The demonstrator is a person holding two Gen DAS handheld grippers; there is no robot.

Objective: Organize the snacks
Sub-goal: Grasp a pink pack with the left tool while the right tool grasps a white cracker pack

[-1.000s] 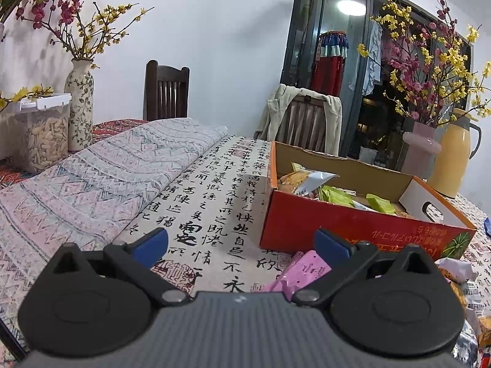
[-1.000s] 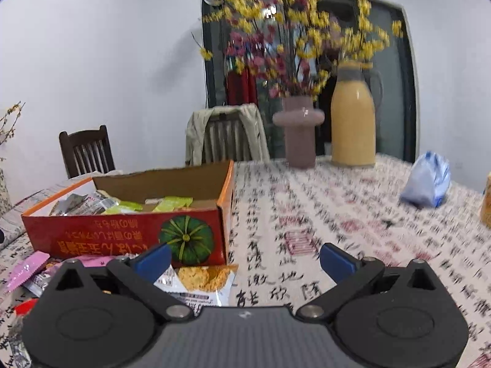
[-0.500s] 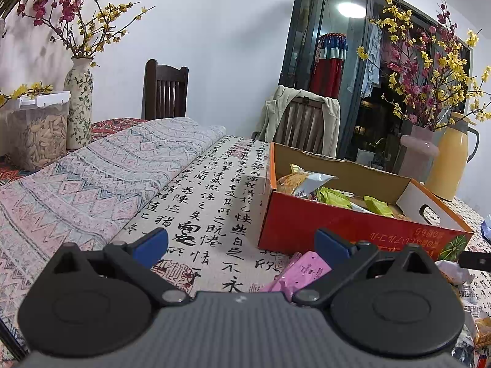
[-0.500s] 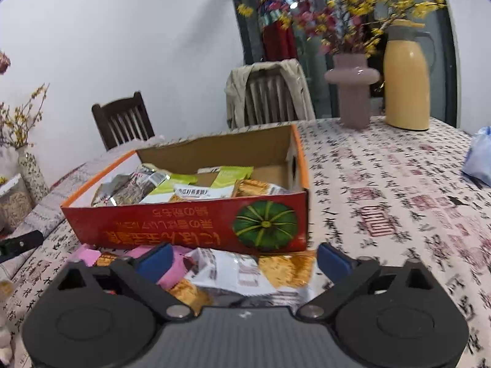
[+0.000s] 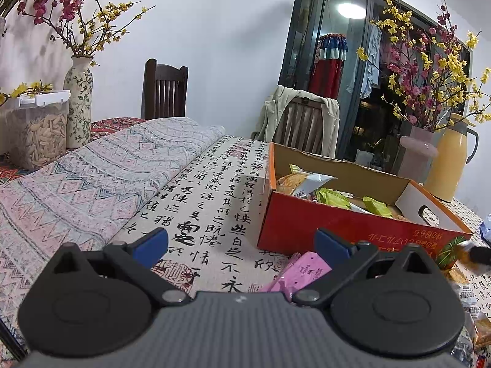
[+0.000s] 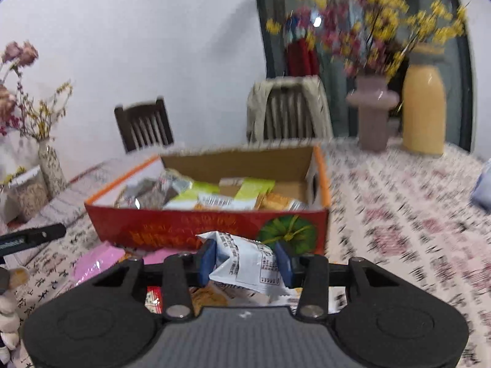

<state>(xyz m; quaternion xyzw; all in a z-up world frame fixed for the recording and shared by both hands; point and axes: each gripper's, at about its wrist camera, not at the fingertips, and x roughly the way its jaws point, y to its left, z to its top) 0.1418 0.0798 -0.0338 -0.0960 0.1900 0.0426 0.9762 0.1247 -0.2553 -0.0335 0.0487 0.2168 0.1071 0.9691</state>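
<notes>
White wall (image 5: 214,46), dark wooden chair (image 5: 165,89)

Left wrist view: low over the table (image 5: 214,202), looking along it, box (image 5: 346,230) off to the right. Right wrist view: close up, facing the box (image 6: 208,224) front. Both show box, chairs, flowers.

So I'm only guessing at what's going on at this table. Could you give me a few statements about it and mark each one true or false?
1. The right gripper has a white snack packet between its closing jaws. True.
2. The red cardboard box is empty. False: snack packets lie inside.
3. The left gripper grips the pink packet. False: its jaws stand wide, holding nothing.
4. A yellow thermos jug stands beside a pink vase. True.
</notes>
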